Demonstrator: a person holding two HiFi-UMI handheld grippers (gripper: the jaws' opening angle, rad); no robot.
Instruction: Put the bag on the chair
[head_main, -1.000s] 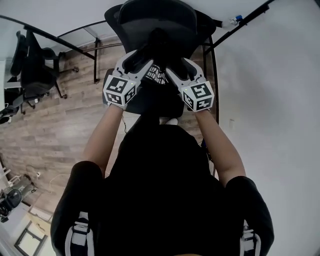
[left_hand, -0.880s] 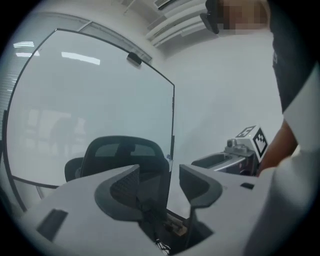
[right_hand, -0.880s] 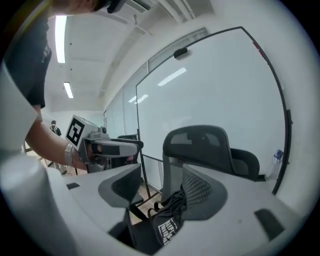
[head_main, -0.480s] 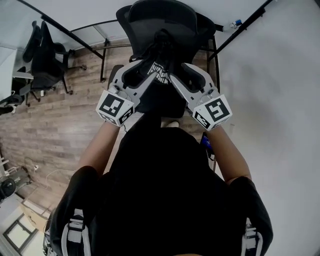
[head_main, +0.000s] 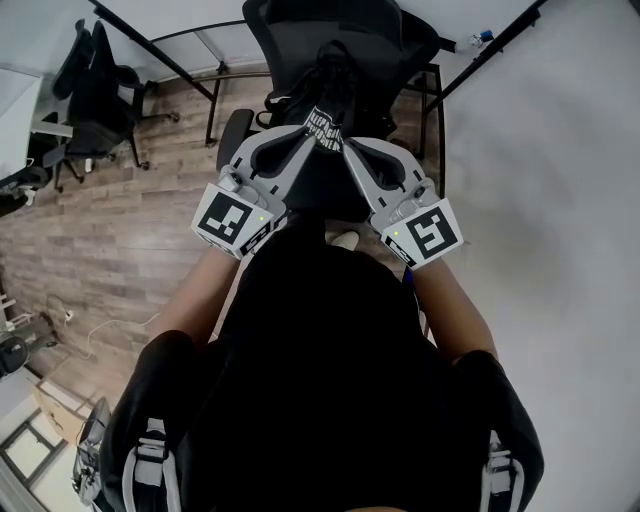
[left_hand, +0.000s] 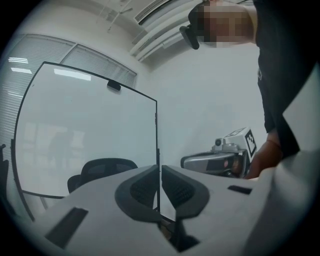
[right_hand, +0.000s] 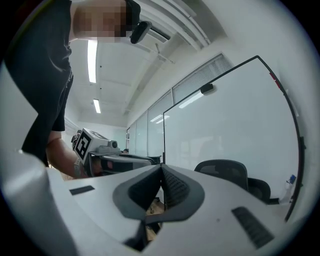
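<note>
At the upper left of the head view a spare office chair (head_main: 95, 85) stands on the wood floor (head_main: 120, 230), well apart from the work.

Right of it, the left hand-held gripper (head_main: 308, 135) reaches up toward the frame's centre. In the left gripper view its jaws are drawn together to a thin slit (left_hand: 160, 182). Little of the bag shows between the pads there, but the tips meet the bag's top in the head view. I judge it is pinched on the bag.

The bag (head_main: 323, 126) is black with a white-lettered label. It hangs in the upper middle of the head view, between the two gripper tips and directly in front of the chair (head_main: 330, 30). Its dark body drops down between the gripper bodies and covers much of the seat. Whether its base already touches the seat cannot be told.

The right hand-held gripper (head_main: 348, 145) comes in from the lower right. Its own view shows the jaws closed pad to pad (right_hand: 161, 182), and it too appears clamped on the bag's top. The chair's backrest (right_hand: 225, 172) sits just right of those jaws, before the whiteboard (right_hand: 230, 120).

The step in hand looks like the carry's end, with the bag brought over the seat. The next move calls for lowering both grippers evenly until the seat takes the weight. The bag should be centred and clear of the armrest (head_main: 235, 135) before both grippers open.
</note>
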